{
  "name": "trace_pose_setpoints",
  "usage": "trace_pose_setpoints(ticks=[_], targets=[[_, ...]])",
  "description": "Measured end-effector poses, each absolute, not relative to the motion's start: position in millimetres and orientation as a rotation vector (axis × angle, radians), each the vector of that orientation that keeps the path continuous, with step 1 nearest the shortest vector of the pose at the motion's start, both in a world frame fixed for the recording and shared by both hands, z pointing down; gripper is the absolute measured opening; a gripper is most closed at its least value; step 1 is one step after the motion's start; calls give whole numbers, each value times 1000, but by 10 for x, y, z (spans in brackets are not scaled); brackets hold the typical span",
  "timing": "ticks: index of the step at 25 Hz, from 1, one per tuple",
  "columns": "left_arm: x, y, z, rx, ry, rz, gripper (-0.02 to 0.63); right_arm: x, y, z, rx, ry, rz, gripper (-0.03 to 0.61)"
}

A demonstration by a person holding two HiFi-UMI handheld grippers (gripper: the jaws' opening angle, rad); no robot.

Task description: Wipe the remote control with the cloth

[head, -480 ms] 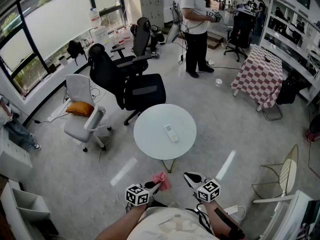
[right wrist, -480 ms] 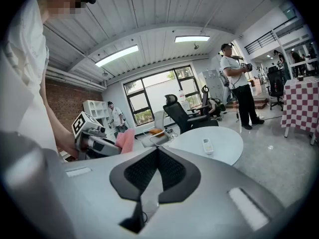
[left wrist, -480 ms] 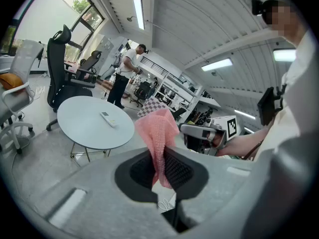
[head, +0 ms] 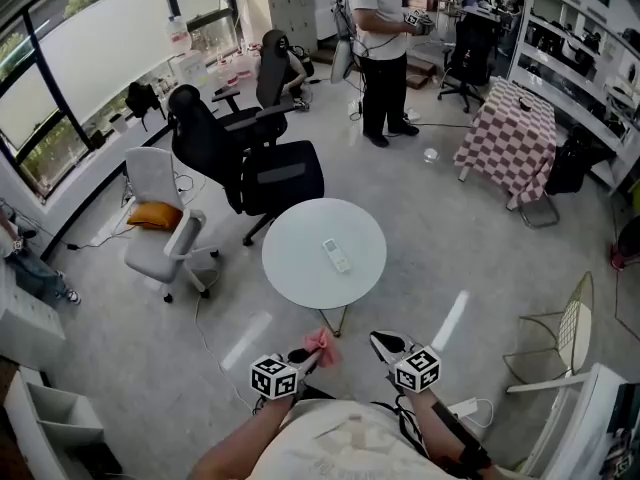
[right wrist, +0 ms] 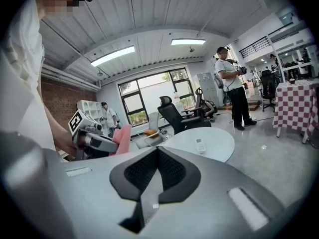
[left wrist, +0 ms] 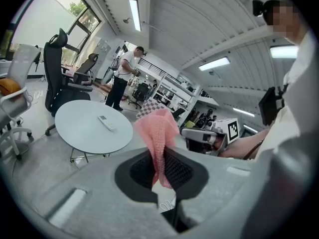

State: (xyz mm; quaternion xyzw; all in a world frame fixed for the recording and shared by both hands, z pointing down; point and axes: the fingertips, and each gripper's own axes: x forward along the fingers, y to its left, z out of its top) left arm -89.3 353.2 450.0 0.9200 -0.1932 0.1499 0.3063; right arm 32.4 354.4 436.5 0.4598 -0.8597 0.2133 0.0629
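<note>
So, the left gripper [left wrist: 162, 167] is clamped on a crumpled pink waffle-knit cloth [left wrist: 159, 133], pinched between its black mesh-textured pads [left wrist: 180, 171]. The right gripper [right wrist: 155, 169] has its jaws pressed together with nothing in them. The slim white rectangular remote control [head: 336, 255] lies flat near the middle of the smooth round white table [head: 290, 280], well apart from both grippers.

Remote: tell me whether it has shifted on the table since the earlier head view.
No. The remote still lies just right of the table's middle, at the same slant; only the camera has shifted a little.
</note>
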Motion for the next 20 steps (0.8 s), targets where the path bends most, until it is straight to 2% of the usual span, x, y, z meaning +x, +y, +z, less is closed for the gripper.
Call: trace_pose_setpoints(ticks=[20], targets=[[-959,3287,4626,2400,-546,389,18,367,3305,4558,1418,-2552,707,8]])
